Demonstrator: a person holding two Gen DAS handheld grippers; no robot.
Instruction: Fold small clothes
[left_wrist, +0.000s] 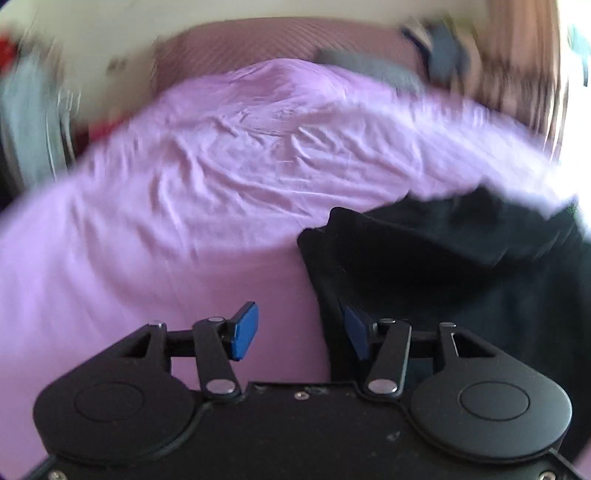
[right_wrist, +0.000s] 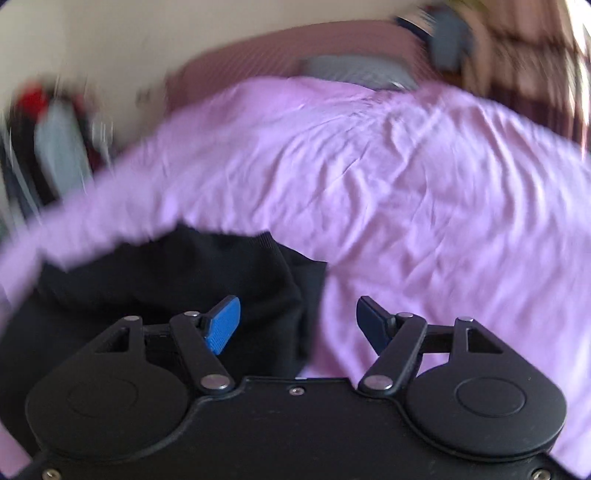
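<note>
A black garment (left_wrist: 443, 266) lies bunched on the lilac bed sheet (left_wrist: 221, 177), at the lower right of the left wrist view. My left gripper (left_wrist: 301, 334) is open just above the garment's left edge, its blue pads apart and nothing pinched between them. In the right wrist view the same black garment (right_wrist: 166, 280) fills the lower left. My right gripper (right_wrist: 295, 323) is open over the garment's right edge, where black cloth meets the sheet (right_wrist: 424, 221); its pads press on nothing. Both views are motion-blurred.
A ribbed pinkish headboard (left_wrist: 258, 44) and a grey pillow (left_wrist: 369, 66) lie at the far end of the bed. Hanging clothes and a rack (right_wrist: 55, 147) stand beside the bed on the left. Curtains (left_wrist: 517, 74) hang at the far right.
</note>
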